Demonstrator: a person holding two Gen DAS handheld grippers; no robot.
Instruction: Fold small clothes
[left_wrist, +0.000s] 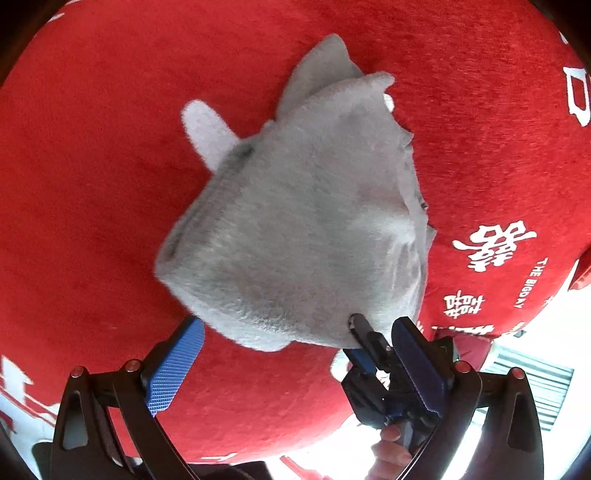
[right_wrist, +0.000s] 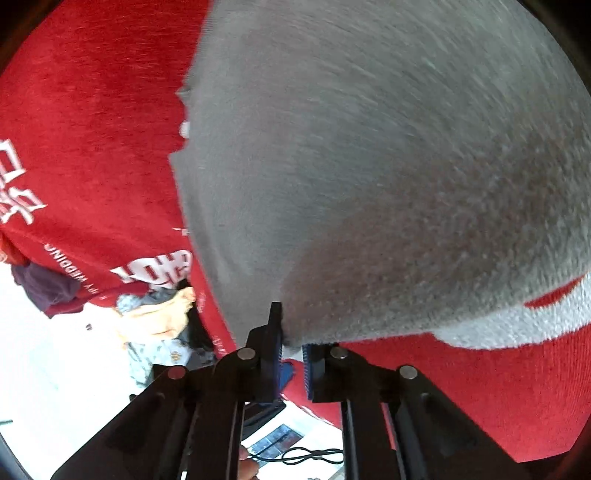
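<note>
Grey fleece garment (left_wrist: 306, 218): it lies on the red cloth (left_wrist: 92, 184), bunched into a rough lump with one pale flap sticking out toward the upper left and another peak at the top.
Red cloth: it covers the work surface and carries white printed characters; you have nothing else lying on it near the garment.
Your right gripper (right_wrist: 291, 343): its jaws are drawn narrow and pinch the near edge of the garment between the blue pads; in the left wrist view you can see its dark tip biting into the lower right hem.
Your left gripper (left_wrist: 291, 354): its jaws stand wide, one blue pad just below the garment's lower left edge, the other off to the right beside the right gripper; nothing is held between them.
Done so far: one edge is taken up, by the look of it. No flat, squared fold shows anywhere on the garment.
Left to do: you probably need a second hold with the left gripper, then spread the piece out and lay it over itself.
Pile of clothes (right_wrist: 162, 314): more small pieces wait off the cloth's edge, on the floor side, in the right wrist view.
Progress: early, judging by the crumpled shape.
</note>
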